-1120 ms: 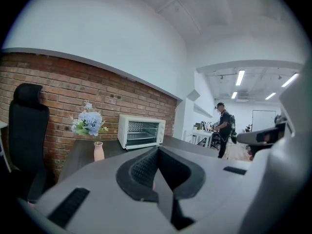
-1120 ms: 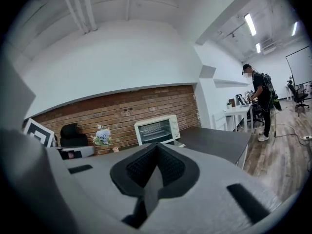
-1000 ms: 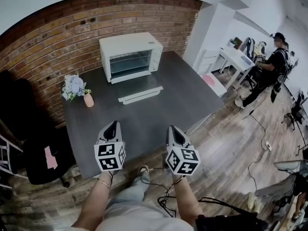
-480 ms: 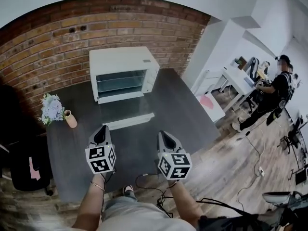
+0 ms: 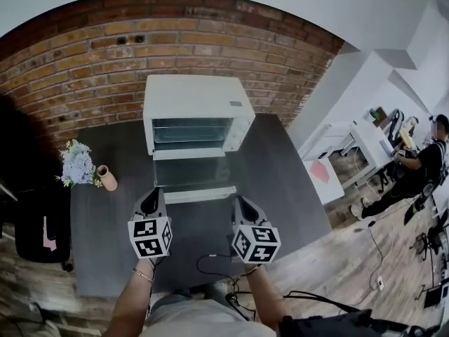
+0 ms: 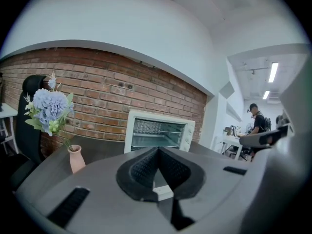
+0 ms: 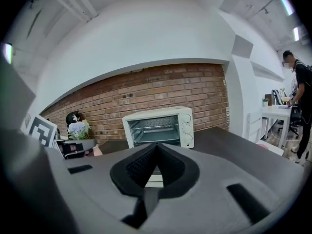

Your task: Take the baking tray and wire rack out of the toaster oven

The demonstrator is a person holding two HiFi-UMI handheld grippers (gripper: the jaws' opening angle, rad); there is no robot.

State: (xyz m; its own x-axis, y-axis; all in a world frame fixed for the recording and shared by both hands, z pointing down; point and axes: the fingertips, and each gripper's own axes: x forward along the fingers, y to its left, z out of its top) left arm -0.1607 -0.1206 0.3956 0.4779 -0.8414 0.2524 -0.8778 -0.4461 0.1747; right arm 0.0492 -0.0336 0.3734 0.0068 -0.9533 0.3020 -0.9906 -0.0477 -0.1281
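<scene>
Both grippers have moved away from the near tabletop edge toward the oven [image 5: 198,97], which now sits central and closer. Left gripper [image 5: 150,201] and right gripper [image 5: 243,205] hover side by side over the tabletop [image 5: 280,167], tips just near the handle of the dropped-open door [image 5: 193,173]. Both have jaws together, nothing between them. The rack [image 6: 158,126] sits inside the oven on an upper level. The tray [image 7: 157,136] appears to lie below it, hard to make out. A vase [image 5: 107,178] of flowers stands left of the oven.

Evenly bright, sharp pictures; strong fisheye bending, dark corners.
</scene>
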